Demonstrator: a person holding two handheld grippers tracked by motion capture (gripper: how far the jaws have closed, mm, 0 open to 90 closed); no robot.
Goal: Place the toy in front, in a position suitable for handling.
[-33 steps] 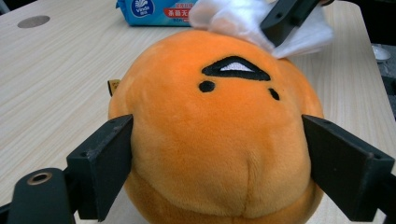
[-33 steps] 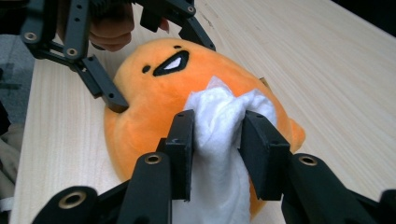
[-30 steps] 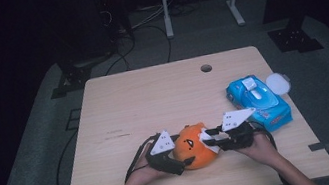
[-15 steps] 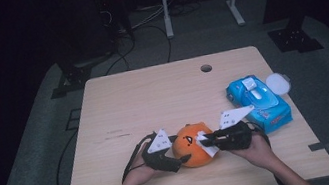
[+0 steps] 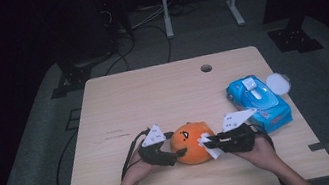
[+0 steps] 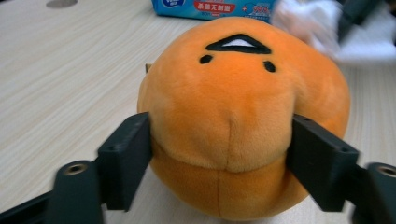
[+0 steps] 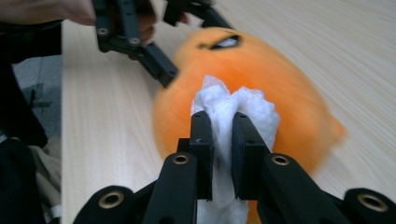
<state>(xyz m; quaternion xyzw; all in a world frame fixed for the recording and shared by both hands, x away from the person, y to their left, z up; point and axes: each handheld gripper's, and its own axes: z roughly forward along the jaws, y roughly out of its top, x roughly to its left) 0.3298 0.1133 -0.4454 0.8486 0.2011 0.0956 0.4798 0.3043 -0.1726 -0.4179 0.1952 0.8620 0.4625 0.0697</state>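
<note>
Gripping an orange plush toy [image 5: 191, 143] at the near middle of a wooden table [image 5: 153, 99], the left gripper [image 6: 219, 154] presses its jaws, just opened a little wider, into the toy's soft sides. The right gripper [image 7: 221, 133] pinches a crumpled white wipe [image 7: 233, 112] tight against the toy's other side. A blue pack of wipes [image 5: 259, 102] lies near the table's right edge.
</note>
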